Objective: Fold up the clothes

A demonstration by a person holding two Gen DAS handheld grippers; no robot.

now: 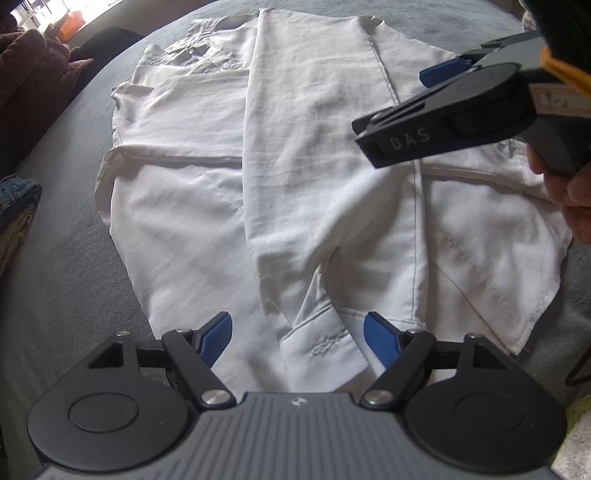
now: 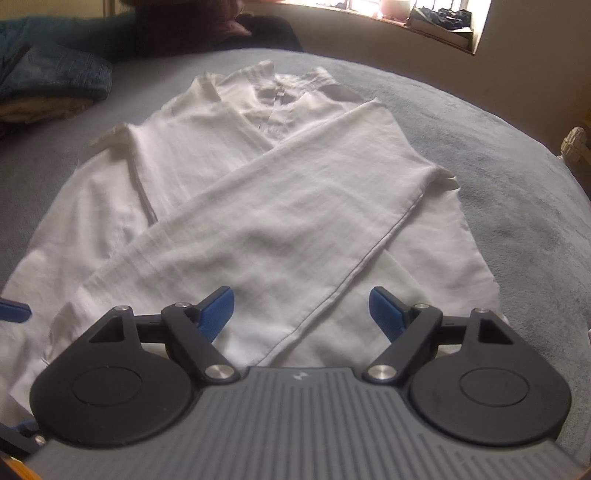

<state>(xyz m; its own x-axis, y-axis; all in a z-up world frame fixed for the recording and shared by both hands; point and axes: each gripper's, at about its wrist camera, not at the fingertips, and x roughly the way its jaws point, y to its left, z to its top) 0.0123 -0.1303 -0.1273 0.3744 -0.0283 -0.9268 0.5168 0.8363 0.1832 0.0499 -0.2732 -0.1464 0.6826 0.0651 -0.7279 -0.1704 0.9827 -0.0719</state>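
A white long-sleeved shirt (image 1: 295, 177) lies flat on a grey blanket (image 1: 66, 280), both sleeves folded across its body. My left gripper (image 1: 297, 338) hovers open just above the near sleeve's cuff (image 1: 321, 343), its blue pads (image 1: 216, 338) apart on either side of the cuff. The right gripper (image 1: 402, 110) reaches in from the upper right of the left wrist view, held by a hand (image 1: 569, 195). In the right wrist view the right gripper (image 2: 301, 312) stands open over the folded sleeve (image 2: 280, 221) of the shirt (image 2: 207, 155), nothing pinched.
A dark red quilt (image 1: 33, 85) and denim clothes (image 1: 18, 195) lie at the blanket's left edge. Folded jeans (image 2: 55, 77) sit on a pile at the far left. A window sill (image 2: 436, 22) with small items runs along the back wall. Grey blanket (image 2: 509, 192) surrounds the shirt.
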